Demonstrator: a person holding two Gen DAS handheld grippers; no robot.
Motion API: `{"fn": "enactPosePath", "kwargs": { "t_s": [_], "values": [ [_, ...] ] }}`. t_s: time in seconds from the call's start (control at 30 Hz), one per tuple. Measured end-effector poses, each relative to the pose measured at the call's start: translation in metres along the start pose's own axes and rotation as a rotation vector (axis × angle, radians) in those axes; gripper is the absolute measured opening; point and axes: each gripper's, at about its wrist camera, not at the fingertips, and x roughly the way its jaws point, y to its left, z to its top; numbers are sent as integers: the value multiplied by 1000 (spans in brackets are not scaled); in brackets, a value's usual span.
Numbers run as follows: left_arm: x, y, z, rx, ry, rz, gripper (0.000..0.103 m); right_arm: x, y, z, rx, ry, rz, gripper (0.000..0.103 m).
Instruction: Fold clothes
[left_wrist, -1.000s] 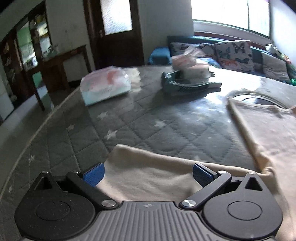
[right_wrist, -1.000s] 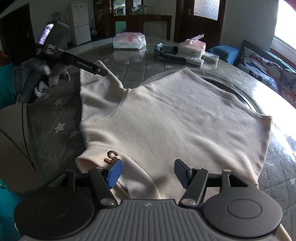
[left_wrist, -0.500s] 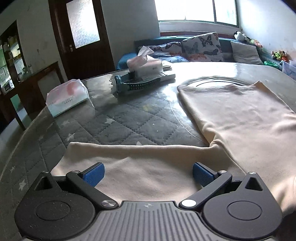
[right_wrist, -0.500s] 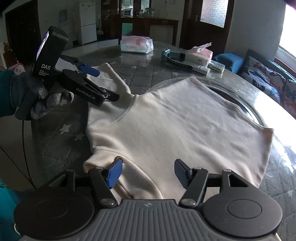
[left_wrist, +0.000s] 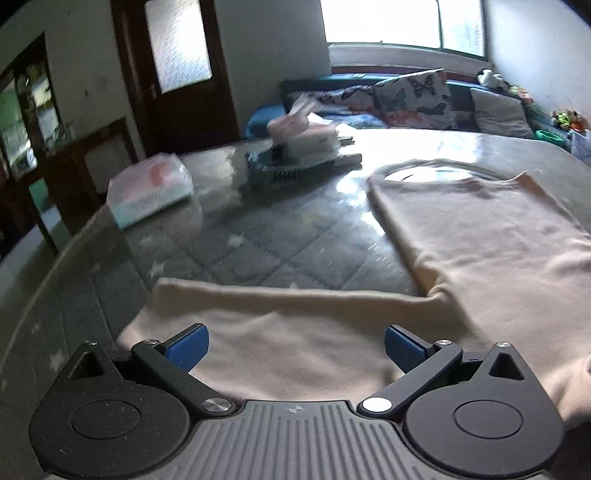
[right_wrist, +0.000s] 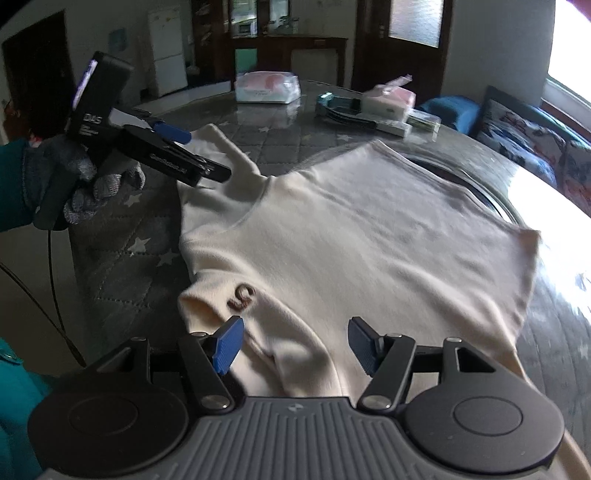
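The cream sweater (right_wrist: 354, 236) lies spread flat on the quilted, glass-topped table (left_wrist: 258, 251), body open and one sleeve (left_wrist: 280, 325) stretched out sideways; I see no fold in it. My left gripper (left_wrist: 295, 345) hangs over that sleeve, jaws spread and empty. My right gripper (right_wrist: 293, 343) sits at the collar (right_wrist: 221, 302) end, likewise parted, gripping nothing. All the folding looks left to do.

Bench (right_wrist: 122, 258) carries a wrapped tissue pack (right_wrist: 266, 87); right of the pack, a tissue box (right_wrist: 388, 101) atop a dark tray (right_wrist: 343, 110).
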Motion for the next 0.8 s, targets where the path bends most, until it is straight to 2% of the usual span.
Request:
{"fn": "enactPosePath", "kwargs": {
  "t_s": [0.1,0.27,0.43,0.67,0.8],
  "values": [
    [-10,-13,11,16,-29,-37,103,-5,-3,-13,31,14,-6,64],
    [-21,-47,28,65,-73,-116,103,-31,-11,-29,113,-31,-30,64],
    [-18,-91,36,119,-74,-209,103,-61,-38,-49,229,-64,-139,64],
    [-18,-149,29,228,-71,-317,103,-87,-93,-85,411,-45,-334,62],
    [-22,-168,21,271,-67,-378,103,-95,-120,-110,533,-31,-398,61]
  ]
}}
